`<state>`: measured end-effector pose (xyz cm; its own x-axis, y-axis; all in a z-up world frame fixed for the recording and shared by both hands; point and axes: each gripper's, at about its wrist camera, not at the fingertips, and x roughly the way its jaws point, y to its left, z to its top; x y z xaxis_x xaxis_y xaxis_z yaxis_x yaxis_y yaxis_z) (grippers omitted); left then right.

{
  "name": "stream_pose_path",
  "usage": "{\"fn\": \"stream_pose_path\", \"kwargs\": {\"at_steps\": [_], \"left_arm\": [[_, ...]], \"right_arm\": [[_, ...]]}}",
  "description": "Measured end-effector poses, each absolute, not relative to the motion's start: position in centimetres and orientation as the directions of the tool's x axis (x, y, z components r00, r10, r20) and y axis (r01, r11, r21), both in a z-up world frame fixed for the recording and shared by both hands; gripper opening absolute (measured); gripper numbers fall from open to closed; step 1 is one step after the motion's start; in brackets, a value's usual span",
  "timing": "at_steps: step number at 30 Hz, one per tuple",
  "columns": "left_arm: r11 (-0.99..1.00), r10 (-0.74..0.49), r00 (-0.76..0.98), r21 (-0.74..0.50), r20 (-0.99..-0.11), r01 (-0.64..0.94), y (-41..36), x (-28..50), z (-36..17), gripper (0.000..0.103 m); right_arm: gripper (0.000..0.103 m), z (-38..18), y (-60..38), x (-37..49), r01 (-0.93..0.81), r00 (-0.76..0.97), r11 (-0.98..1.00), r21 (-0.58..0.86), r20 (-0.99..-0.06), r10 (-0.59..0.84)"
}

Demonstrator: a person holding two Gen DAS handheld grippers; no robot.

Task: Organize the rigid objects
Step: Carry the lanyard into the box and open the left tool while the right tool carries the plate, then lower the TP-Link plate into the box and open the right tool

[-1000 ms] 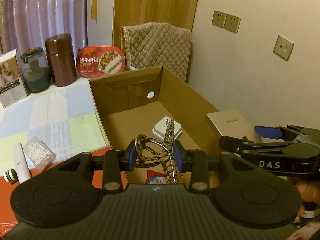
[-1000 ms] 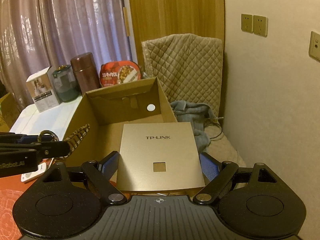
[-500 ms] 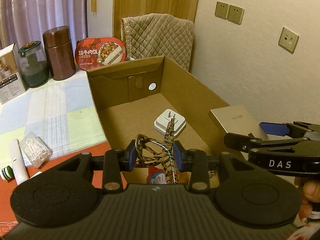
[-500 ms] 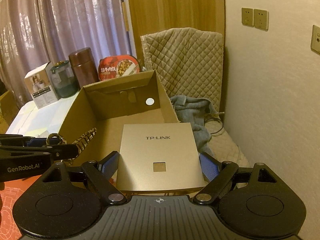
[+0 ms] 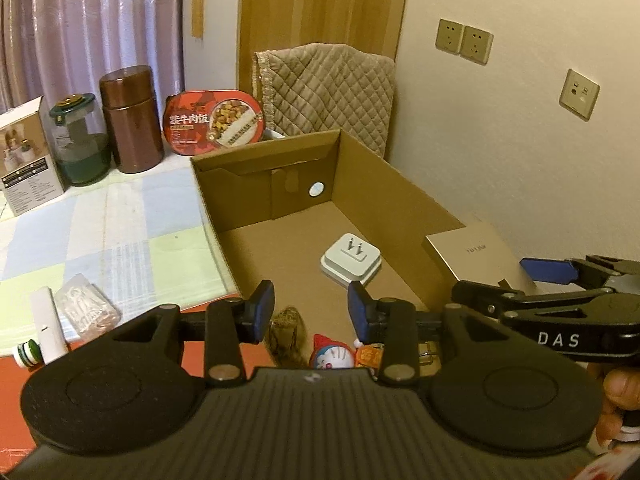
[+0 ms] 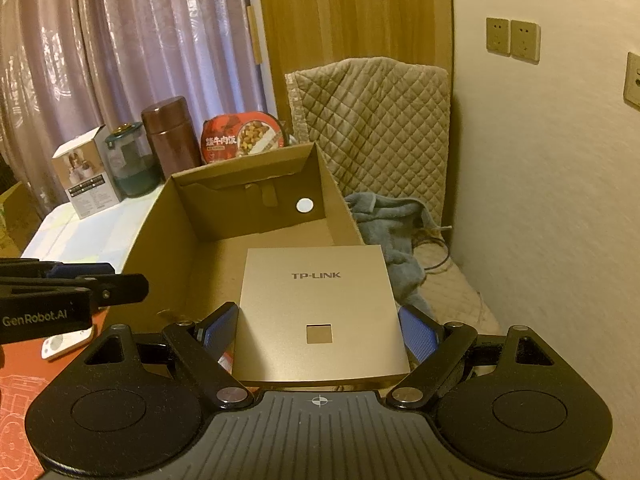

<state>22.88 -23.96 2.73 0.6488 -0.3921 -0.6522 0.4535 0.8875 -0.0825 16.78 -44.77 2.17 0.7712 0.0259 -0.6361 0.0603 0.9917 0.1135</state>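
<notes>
Squarely between the right gripper's (image 6: 318, 330) pads sits the gold TP-LINK box (image 6: 320, 312), clamped flat and held over the cardboard box's (image 5: 400, 196) near right corner. Beside it, the left gripper (image 5: 311, 306) tilts down over the carton, its jaws opening with nothing pressed between them; a leopard-print strap (image 5: 286, 334) lies just below. "DAS" and "GenRobot.AI" mark the grippers' sides.
</notes>
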Motion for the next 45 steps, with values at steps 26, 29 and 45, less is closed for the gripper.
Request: {"fn": "stream_pose_path", "kwargs": {"at_steps": [26, 29, 45], "left_arm": [[0.894, -0.388, 0.666, -0.083, -0.637, 0.441, -22.2, 22.0, 3.6, 0.035], [0.894, -0.387, 0.666, -0.084, -0.638, 0.440, -22.1, 22.0, 3.5, 0.035], [0.906, -0.370, 0.681, -0.082, -0.632, 0.416, -20.6, 21.9, 3.7, 0.035]], "right_arm": [[0.083, 2.2, -42.7, 17.2, 0.037, 0.765, 0.994, 0.105, -0.643, 0.039], [0.083, 2.2, -42.6, 17.3, 0.038, 0.763, 0.993, 0.108, -0.646, 0.041], [0.083, 2.0, -42.5, 17.1, 0.025, 0.766, 0.992, 0.125, -0.640, 0.061]]}}
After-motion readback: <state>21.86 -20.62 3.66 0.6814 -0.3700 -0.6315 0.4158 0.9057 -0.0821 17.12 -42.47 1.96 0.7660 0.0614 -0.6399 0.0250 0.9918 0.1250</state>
